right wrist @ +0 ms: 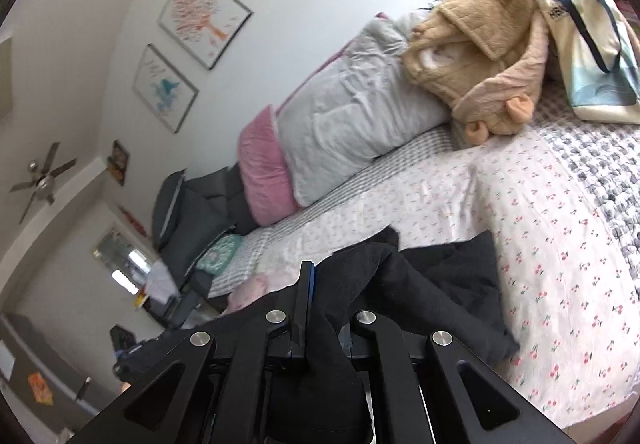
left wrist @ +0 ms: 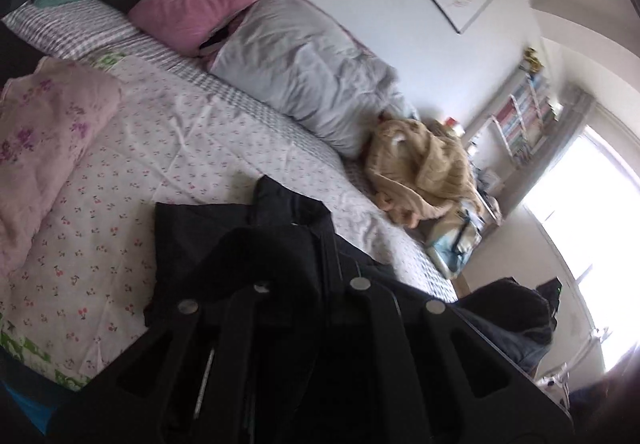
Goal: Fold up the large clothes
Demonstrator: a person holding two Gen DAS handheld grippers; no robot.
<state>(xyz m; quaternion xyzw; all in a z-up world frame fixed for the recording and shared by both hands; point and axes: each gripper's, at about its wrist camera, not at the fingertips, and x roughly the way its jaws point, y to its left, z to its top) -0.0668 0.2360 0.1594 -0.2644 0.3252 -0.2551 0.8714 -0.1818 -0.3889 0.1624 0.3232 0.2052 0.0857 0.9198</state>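
**Both grippers clamped on a black garment above the bed**

The left gripper is closed tight on the black fabric garment, which bunches over its fingers at the lower centre of the left wrist view. The right gripper is likewise pinched fully on the same dark cloth, which drapes right from lower centre onto the white cherry-print bedspread. A grey pillow and a tan fleece robe lie toward the upper right.
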